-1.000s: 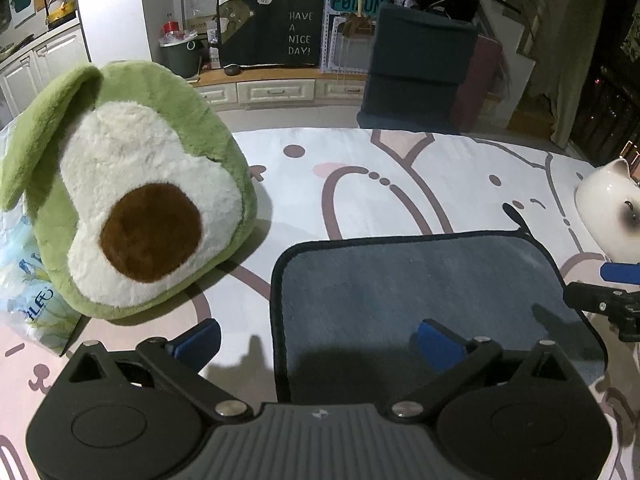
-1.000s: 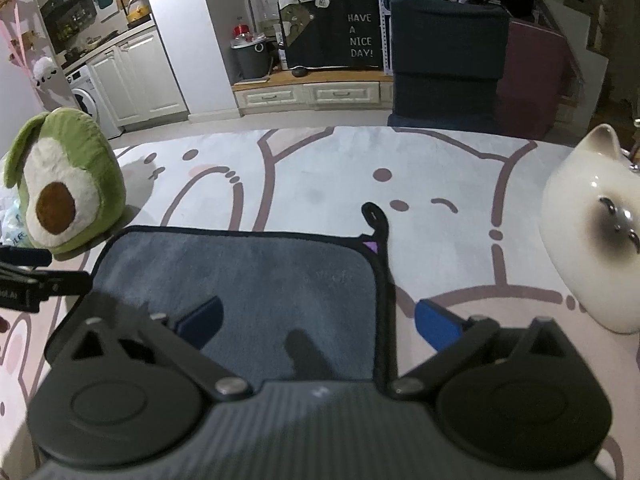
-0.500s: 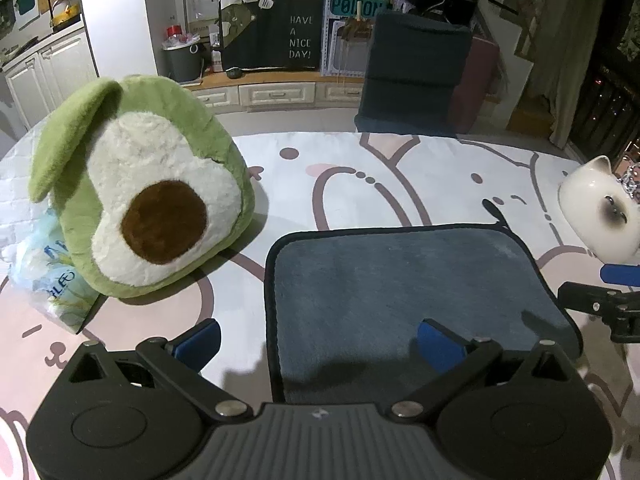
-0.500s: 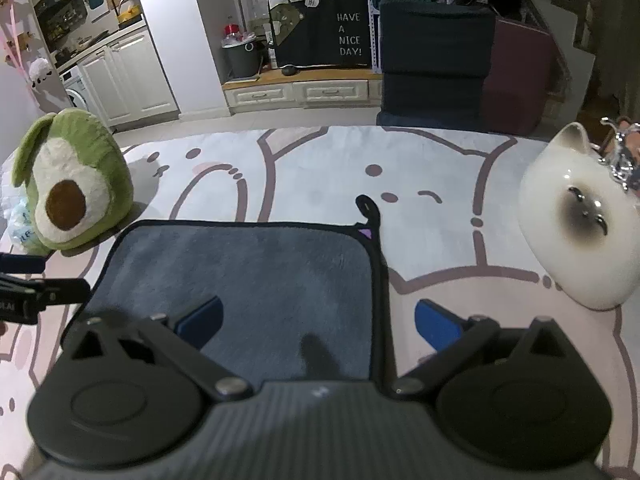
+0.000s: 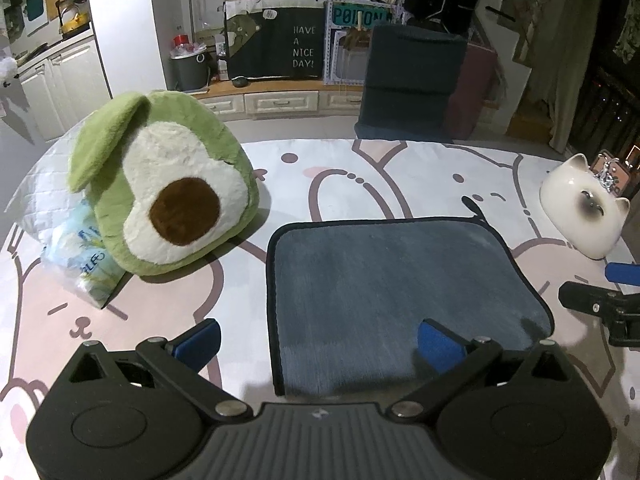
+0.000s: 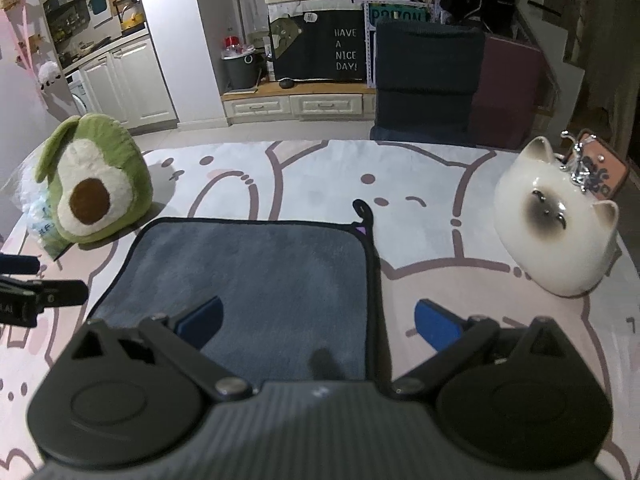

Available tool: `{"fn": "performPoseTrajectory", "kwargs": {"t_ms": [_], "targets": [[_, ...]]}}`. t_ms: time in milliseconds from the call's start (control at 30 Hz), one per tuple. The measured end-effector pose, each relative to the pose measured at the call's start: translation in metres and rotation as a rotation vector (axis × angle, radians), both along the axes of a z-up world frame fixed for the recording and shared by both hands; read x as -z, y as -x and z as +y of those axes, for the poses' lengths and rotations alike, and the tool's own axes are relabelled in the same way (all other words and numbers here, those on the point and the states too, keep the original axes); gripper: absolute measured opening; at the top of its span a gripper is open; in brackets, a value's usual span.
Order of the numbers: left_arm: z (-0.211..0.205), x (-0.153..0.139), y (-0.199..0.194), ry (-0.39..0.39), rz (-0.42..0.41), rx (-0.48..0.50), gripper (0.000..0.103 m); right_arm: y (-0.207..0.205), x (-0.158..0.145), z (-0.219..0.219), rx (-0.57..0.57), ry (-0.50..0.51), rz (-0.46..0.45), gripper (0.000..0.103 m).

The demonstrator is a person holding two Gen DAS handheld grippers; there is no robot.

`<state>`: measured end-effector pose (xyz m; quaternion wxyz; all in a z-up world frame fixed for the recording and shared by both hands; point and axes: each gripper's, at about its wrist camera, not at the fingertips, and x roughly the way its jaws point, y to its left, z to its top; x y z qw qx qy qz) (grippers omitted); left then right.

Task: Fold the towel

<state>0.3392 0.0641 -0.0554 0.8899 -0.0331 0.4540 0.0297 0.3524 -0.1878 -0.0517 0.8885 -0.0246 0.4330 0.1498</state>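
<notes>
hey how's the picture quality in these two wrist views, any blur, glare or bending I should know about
Left wrist view: fisheye bends the room's verticals at the edges; the towel is sharp and evenly lit, with the left tool casting a shadow at its near edge. Right wrist view: softer, the right tool body looks blurred; small highlights gleam on the cat figurine; the background is dim.

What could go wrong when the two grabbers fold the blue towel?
1. The towel lies flat on the tablecloth, so the open left gripper or right gripper may pinch the cloth too.
2. The ceramic cat sits close beside the right gripper; a wide swing might knock it.
</notes>
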Motion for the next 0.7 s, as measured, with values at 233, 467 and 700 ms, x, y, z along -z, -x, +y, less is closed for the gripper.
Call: {"fn": "performPoseTrajectory", "kwargs": {"t_ms": [233, 467, 700], "targets": [[-0.006, -0.012, 0.024, -0.008, -0.017, -0.007, 0.103, 0.026, -0.015, -0.004, 0.004, -0.006, -0.017, 0.103], [-0.013, -0.022, 0.046, -0.011, -0.033, -0.007, 0.103, 0.048, -0.027, -0.009, 0.003, -0.011, -0.035, 0.103], [-0.018, -0.031, 0.066, -0.009, -0.05, -0.003, 0.103, 0.07, -0.036, -0.014, 0.002, -0.01, -0.051, 0.103]]}}
